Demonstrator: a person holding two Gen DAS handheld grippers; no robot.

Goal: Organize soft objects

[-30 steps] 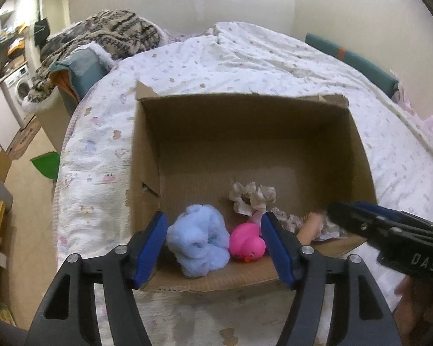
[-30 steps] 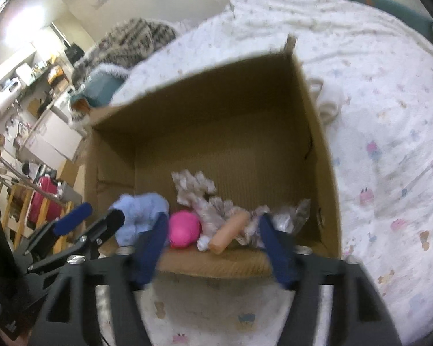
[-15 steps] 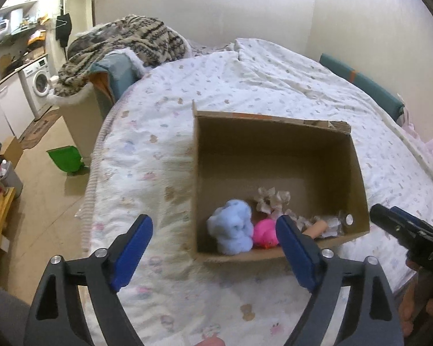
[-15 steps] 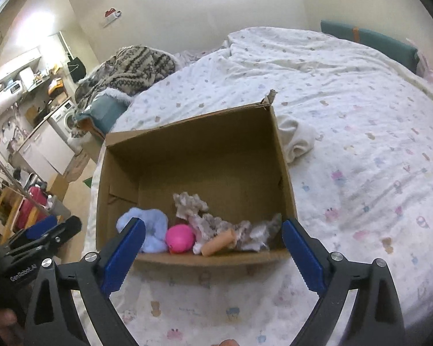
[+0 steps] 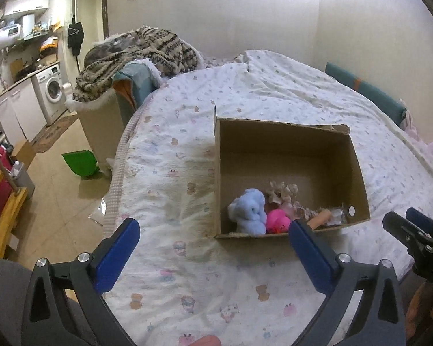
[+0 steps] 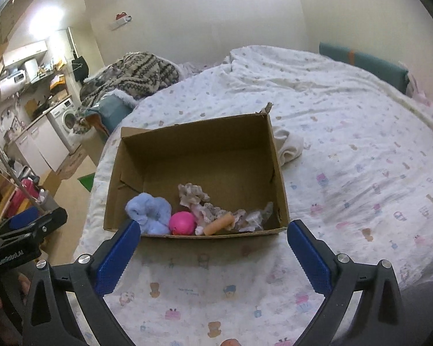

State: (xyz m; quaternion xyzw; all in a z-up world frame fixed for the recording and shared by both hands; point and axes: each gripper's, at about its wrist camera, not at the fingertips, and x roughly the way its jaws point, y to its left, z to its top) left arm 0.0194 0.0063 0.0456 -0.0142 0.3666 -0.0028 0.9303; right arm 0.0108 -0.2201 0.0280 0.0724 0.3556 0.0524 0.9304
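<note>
An open cardboard box [image 5: 280,138] [image 6: 199,144] sits on the bed. Along its near wall lie a light blue plush [image 5: 249,212] [image 6: 150,212], a pink round toy [image 5: 277,220] [image 6: 182,223], a beige frilly fabric piece [image 5: 283,191] [image 6: 192,193] and a tan cylinder [image 5: 320,219] [image 6: 218,225]. My left gripper [image 5: 213,227] hovers in front of the box, its jaws opening, with nothing between them. My right gripper [image 6: 214,230] hangs before the box's near edge, open and holding nothing.
A white cloth [image 6: 288,147] lies bunched against the box's right side. The printed bedsheet [image 5: 187,259] spreads all round. The bed's edge drops to the floor on the left, by a green dustpan [image 5: 80,163]. A patterned blanket [image 5: 135,49] is heaped at the back.
Both grippers pulled back and up from the box and their jaws spread wide. The blue plush that stood between the left jaws now lies free in the box.
</note>
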